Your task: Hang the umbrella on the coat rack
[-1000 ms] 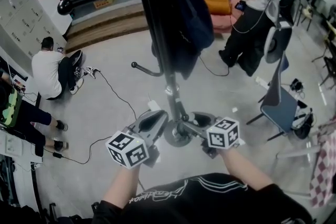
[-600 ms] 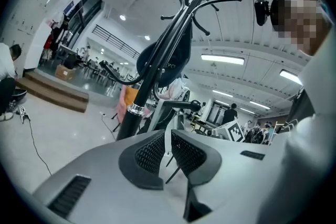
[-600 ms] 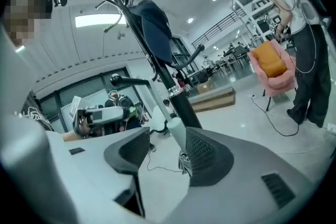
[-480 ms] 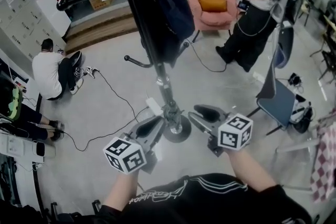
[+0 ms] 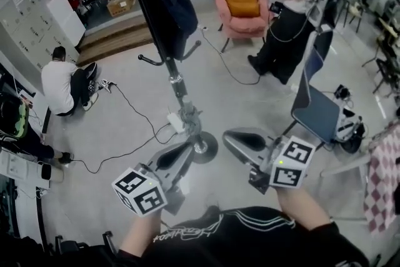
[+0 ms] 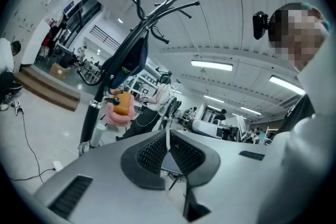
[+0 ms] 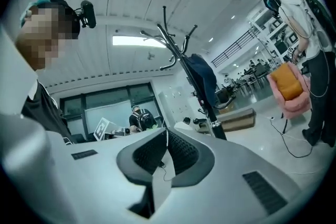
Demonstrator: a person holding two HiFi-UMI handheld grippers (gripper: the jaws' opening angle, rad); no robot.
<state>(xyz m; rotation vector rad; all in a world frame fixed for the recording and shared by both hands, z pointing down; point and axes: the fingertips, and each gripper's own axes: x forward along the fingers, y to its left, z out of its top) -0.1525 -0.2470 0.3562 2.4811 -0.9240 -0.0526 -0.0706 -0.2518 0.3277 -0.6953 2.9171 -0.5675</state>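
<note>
The black coat rack (image 5: 167, 65) stands on its round base (image 5: 203, 148) ahead of me, with a dark blue umbrella (image 5: 172, 12) hanging from its upper hooks. The left gripper view shows that rack (image 6: 113, 86) and umbrella (image 6: 129, 60) at the left, and the right gripper view shows the rack (image 7: 197, 86) and umbrella (image 7: 203, 77) at centre right. My left gripper (image 5: 182, 152) is just short of the base; its jaws are closing, pads meeting with nothing between them. My right gripper (image 5: 240, 137) is to the right of the base, shut and empty.
A pink armchair with an orange cushion (image 5: 240, 0) stands behind the rack. A person (image 5: 294, 3) stands at the back right beside a blue-grey chair (image 5: 315, 106). Another person (image 5: 62, 81) sits on the floor at the left. Cables (image 5: 134, 112) and a power strip (image 5: 175, 122) lie near the base.
Both grippers have drawn back from the rack and spread apart, the right one rising. The right gripper's jaws have come together. The rack now sits further up and left in the head view.
</note>
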